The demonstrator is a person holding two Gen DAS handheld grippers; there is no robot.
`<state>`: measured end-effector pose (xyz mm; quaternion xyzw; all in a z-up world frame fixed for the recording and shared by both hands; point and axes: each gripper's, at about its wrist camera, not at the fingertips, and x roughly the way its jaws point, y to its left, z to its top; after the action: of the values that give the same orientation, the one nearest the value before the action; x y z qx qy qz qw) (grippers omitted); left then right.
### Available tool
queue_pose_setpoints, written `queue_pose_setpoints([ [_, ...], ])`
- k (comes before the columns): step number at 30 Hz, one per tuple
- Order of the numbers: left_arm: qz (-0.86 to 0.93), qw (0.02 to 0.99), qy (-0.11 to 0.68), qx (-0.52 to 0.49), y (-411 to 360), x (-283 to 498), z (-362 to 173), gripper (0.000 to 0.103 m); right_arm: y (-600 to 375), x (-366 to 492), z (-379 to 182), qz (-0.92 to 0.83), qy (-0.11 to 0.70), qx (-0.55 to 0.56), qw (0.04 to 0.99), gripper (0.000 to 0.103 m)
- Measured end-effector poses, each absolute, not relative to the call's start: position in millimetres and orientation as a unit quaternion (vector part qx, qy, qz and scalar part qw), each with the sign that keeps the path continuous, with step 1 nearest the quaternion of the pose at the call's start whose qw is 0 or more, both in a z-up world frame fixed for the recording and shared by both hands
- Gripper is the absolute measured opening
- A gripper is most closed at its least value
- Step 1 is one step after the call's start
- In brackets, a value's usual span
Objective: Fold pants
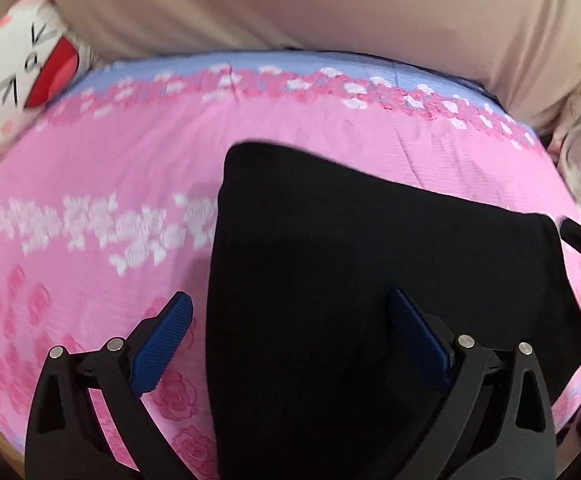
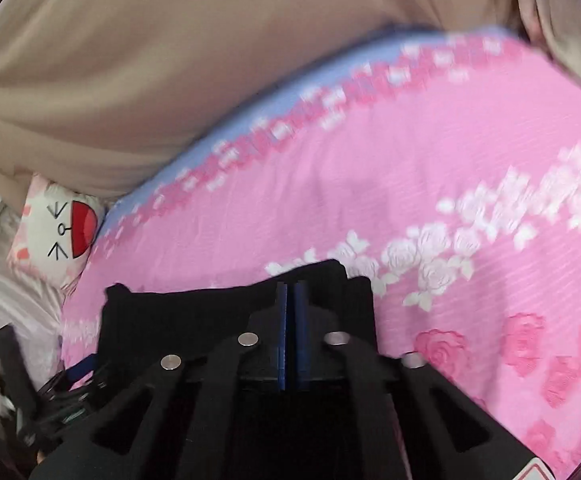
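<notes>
Pants: black pants (image 1: 370, 280) lying already folded into a compact dark slab on the pink rose-print bedspread (image 1: 110, 168), toward the near side of the bed; the same cloth fills the lower middle of the right wrist view (image 2: 194, 320)
Left claw: left gripper (image 1: 286, 328) spread wide, one blue pad (image 1: 162, 344) over the bare bedspread just beside the left edge of the pants, the other over the black cloth; it holds nothing, and whether it touches the fabric I cannot tell
Right claw: right gripper (image 2: 290, 336) with its blue pads pressed nearly together; black cloth lies all around and under them, so it looks pinched on an edge of the pants, though the exact bite is hard to see
Step in hand: my guess is a further fold or a tidy-up, with the right side holding cloth and the left free to pin or smooth
Doing it well: keep the right pinch firm and low, carry the edge across evenly, and use the left claw to press the stack flat so layers do not slide
Risk: soft bedding may let the pile shift or bunch
Surroundings: cartoon-face pillow (image 1: 18, 76) at the far corner, beige curtain (image 1: 310, 4) behind the bed, both well apart from the pants
</notes>
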<state>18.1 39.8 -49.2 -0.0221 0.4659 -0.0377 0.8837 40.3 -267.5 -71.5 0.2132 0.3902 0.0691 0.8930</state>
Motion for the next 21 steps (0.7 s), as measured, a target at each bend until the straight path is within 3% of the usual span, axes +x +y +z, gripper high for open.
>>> queue_pose_setpoints([
  [4, -0.041, 0.883, 0.466, -0.031, 42, 15, -52, 0.096, -235, 3, -71, 0.128, 0.398, 0.164, 0.894, 0.012],
  [5, -0.042, 0.884, 0.465, -0.026, 40, 14, -52, 0.096, -235, 4, -83, 0.107, 0.415, 0.139, 0.892, 0.000],
  [8, -0.033, 0.886, 0.462, -0.008, 38, 8, -45, 0.096, -252, -7, -94, 0.094, 0.416, 0.183, 0.886, 0.000],
  [10, -0.027, 0.890, 0.455, -0.001, 38, 2, -39, 0.096, -249, -24, -73, 0.083, 0.402, 0.166, 0.896, 0.012],
  [15, -0.030, 0.893, 0.448, 0.001, 37, -12, -30, 0.096, -231, -62, -61, 0.095, 0.408, 0.085, 0.904, 0.012],
  [16, -0.030, 0.894, 0.448, 0.006, 36, -15, -29, 0.096, -232, -67, -70, 0.098, 0.421, 0.082, 0.898, 0.011],
  [17, -0.028, 0.894, 0.446, 0.013, 33, -19, -28, 0.096, -233, -68, -86, 0.092, 0.437, 0.079, 0.891, 0.002],
  [21, -0.022, 0.896, 0.441, 0.039, 28, -31, -25, 0.096, -246, -78, -90, 0.093, 0.426, 0.119, 0.892, 0.004],
])
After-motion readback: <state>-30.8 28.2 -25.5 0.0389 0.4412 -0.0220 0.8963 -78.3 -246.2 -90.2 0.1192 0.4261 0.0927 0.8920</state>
